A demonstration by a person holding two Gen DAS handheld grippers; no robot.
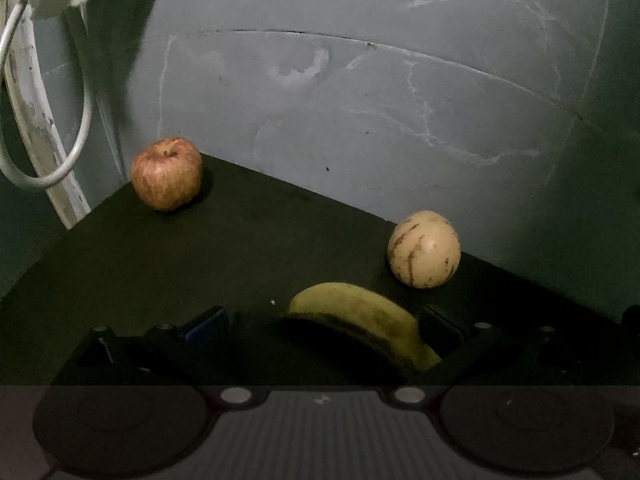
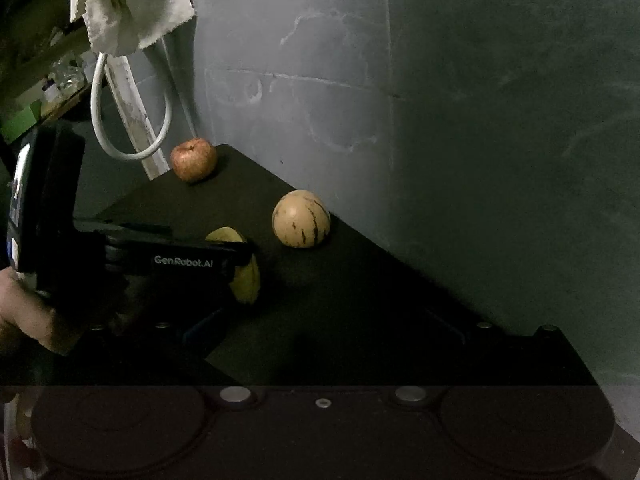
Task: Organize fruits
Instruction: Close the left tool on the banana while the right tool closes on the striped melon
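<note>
The sorting looks barely begun. Three fruits lie spread over the dark worktop (image 1: pixel 240 248), with no bowl or tray in sight to gather them in. The left hand-held gripper (image 1: pixel 324 324) has its fingers wide apart around the banana (image 1: pixel 360 316), which lies between them, not yet pinched. The apple (image 1: pixel 167 174) sits well apart at eleven o'clock from the banana, on the far corner of the worktop; the striped round fruit (image 1: pixel 424 255) rests near at one o'clock, close to the wall (image 1: pixel 400 120). The right hand-held gripper (image 2: pixel 324 332) hangs back with fingers spread, holding nothing. Beyond the apple hang a white cable loop (image 2: pixel 120 128) and a cloth (image 2: pixel 136 12), clear of the fruit.
</note>
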